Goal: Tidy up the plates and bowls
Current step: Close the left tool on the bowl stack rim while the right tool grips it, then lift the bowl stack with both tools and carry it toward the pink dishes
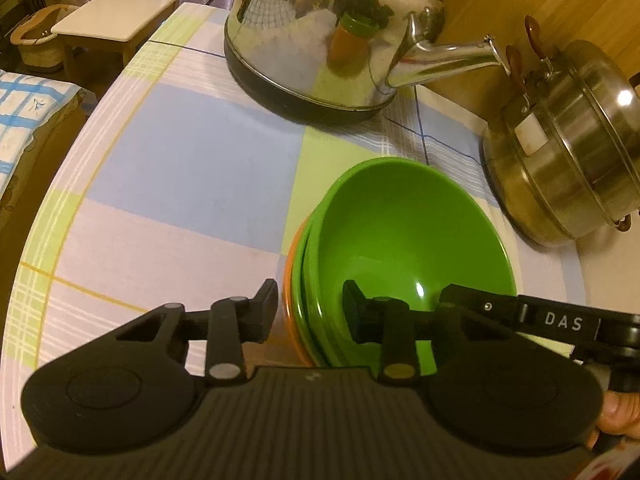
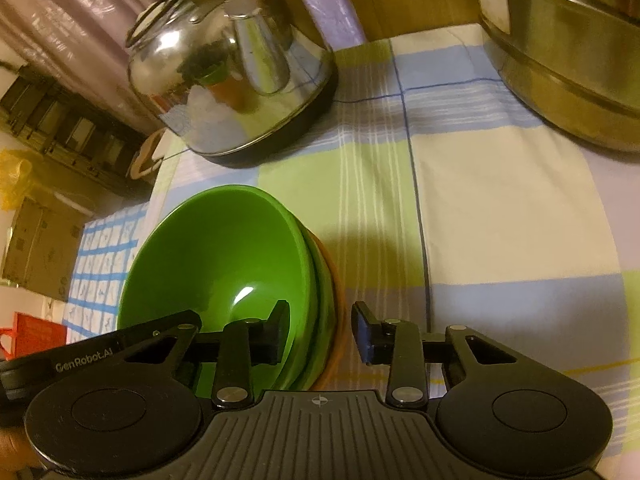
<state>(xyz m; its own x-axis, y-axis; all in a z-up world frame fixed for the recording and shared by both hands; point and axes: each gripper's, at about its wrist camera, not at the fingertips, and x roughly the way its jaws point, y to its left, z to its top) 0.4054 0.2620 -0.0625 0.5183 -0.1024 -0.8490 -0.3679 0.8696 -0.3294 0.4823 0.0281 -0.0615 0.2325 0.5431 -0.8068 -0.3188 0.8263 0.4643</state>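
Step in hand, judged: two-sided grasp of nested bowl stack (image 1: 400, 248) for lifting or relocating.

Stack sits on checked tablecloth (image 1: 180, 168), between steel kettle (image 1: 328, 32) and lidded steel pot (image 1: 572, 168), near both, touching neither. Top green bowl (image 2: 216, 264) nested in a second green one; orange rim (image 1: 289, 280) showing beneath.

Left gripper (image 1: 310, 312) straddling the stack's rims on one side: one finger inside top bowl, other outside. Right gripper (image 2: 320, 330) same on the opposite side. Jaws partly apart on both; gaps visible between pads and rims, so not yet clamped.

Next move likely calls for closing both pairs evenly, then a level lift.

Bowls: glossy, smooth, probably plastic, deep round profile; slip risk on slick walls. Kettle mirror-polished; pot brushed, ribbed.
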